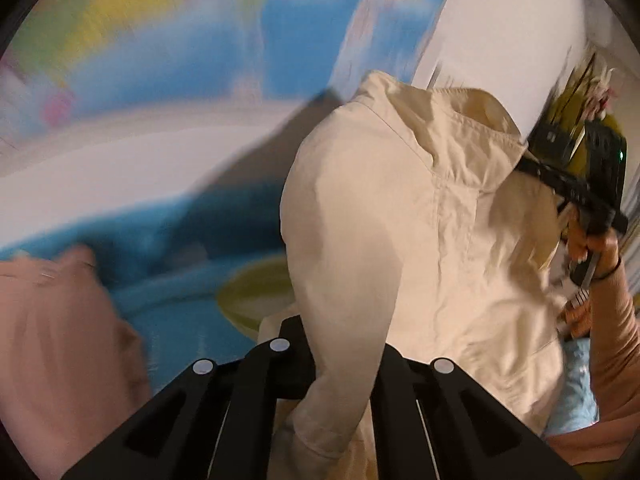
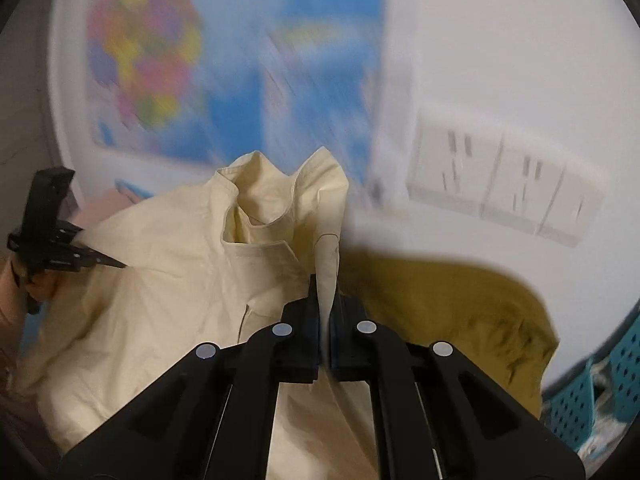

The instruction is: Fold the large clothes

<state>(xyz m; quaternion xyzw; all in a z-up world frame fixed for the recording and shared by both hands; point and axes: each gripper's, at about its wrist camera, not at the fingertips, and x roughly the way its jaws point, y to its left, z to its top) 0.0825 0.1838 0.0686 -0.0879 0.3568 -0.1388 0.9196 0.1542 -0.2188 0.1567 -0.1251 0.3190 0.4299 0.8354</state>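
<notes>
**A lived-in home room, likely a bedroom**

A bright, many-coloured map poster (image 2: 148,76) hangs on a white wall (image 2: 500,40), beside a row of white wall sockets (image 2: 500,196). A teal perforated laundry basket (image 2: 600,384) sits at the lower right. Loose garments lie about: a mustard-yellow one (image 2: 460,312) and a pink one (image 1: 60,340).

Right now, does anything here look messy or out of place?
Only the shirt: it hangs bunched and creased between the right gripper and the left gripper, each shut on a pinch of it, collar crumpled. An olive garment lies rumpled behind. Nothing looks spilled or torn.
</notes>
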